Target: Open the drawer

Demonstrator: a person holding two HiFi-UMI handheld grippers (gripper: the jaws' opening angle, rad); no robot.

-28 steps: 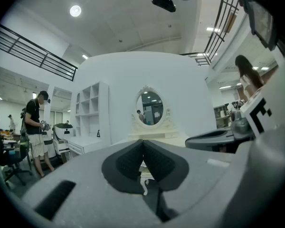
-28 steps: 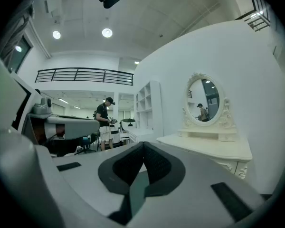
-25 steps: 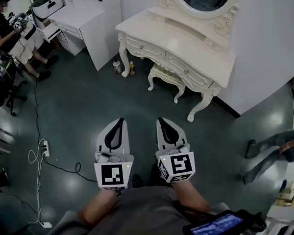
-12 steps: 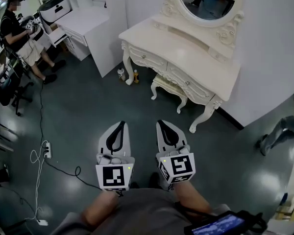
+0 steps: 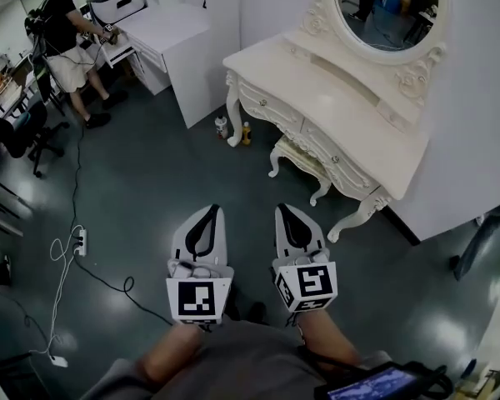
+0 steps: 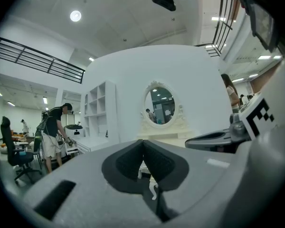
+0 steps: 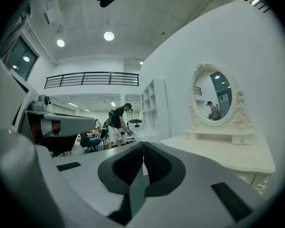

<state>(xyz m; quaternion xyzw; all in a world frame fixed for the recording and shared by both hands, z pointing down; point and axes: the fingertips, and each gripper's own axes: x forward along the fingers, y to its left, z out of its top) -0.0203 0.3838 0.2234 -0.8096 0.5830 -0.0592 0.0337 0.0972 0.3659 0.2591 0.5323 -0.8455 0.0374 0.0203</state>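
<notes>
Drawers (image 5: 277, 113) with small round metal knobs (image 5: 264, 102) line the front edge of a cream-white, carved wooden dressing desk (image 5: 333, 90) against a white wall. They lie well apart from the grey left hand-held gripper (image 5: 208, 213) and the grey right hand-held gripper (image 5: 285, 212). The two hang side by side over the dark green floor (image 5: 150, 182), each with its jaws pressed together on nothing.

A drawer of this kind is likely stiff and fairly light, and should slide straight out from the front edge. The knob looks like the only place to take hold. It is small and probably slick, so the jaws would need to part first and close squarely around it. A cream carved stool (image 5: 304, 158) is tucked under the desk's front edge near the right-hand drawer and could crowd a low pull.

Only the head view shows the drawer fronts and knobs, along with two small bottles (image 5: 233, 128) on the floor by the desk's left corner. The right gripper view shows the desk's bare top (image 7: 228, 151) and oval carved mirror (image 7: 216, 96), with no drawer front in sight. The left gripper view shows the mirror (image 6: 160, 106) head-on and a person (image 6: 54, 132) working at a white workstation beyond.
</notes>
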